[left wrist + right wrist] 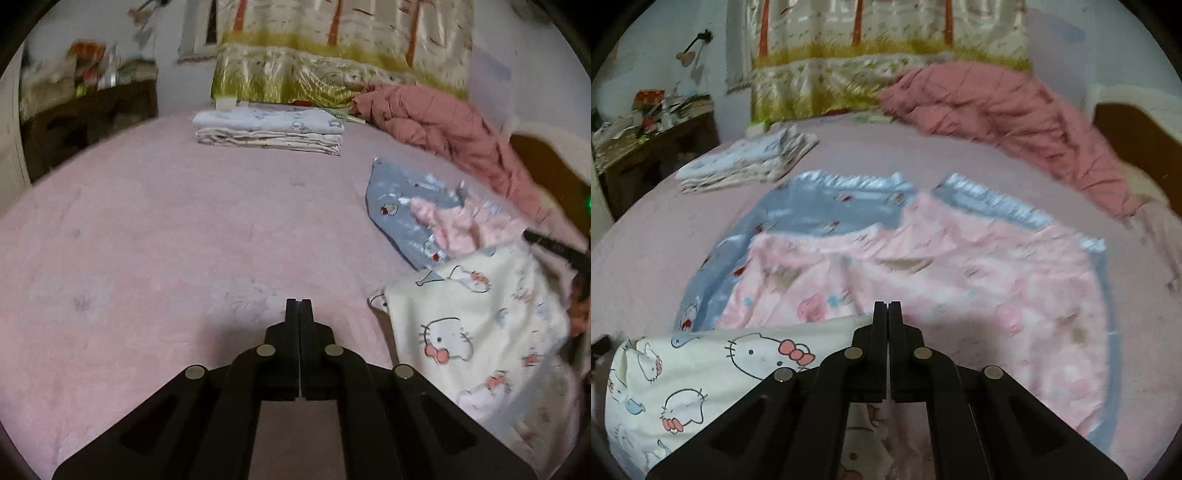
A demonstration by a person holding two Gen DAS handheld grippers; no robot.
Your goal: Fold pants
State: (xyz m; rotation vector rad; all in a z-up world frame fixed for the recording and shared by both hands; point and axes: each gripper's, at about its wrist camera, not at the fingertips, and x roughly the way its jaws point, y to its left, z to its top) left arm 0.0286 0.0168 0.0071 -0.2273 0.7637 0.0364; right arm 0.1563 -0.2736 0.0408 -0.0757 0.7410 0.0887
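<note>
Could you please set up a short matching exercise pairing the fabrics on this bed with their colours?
Things:
1. folded stack
2. crumpled quilt
3. cat-print pants
4. bedsheet

Colours:
A. dusty rose red
B. cream with pink bows
C. pale pink
D. light blue over beige

Pairs: 1-D, 2-A, 3-B, 4-C

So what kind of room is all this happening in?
Most likely a bedroom: the clothes lie on a wide bed with a pink sheet, a rumpled pink quilt is heaped at its far side, and a cluttered wooden side table stands by the wall.
</note>
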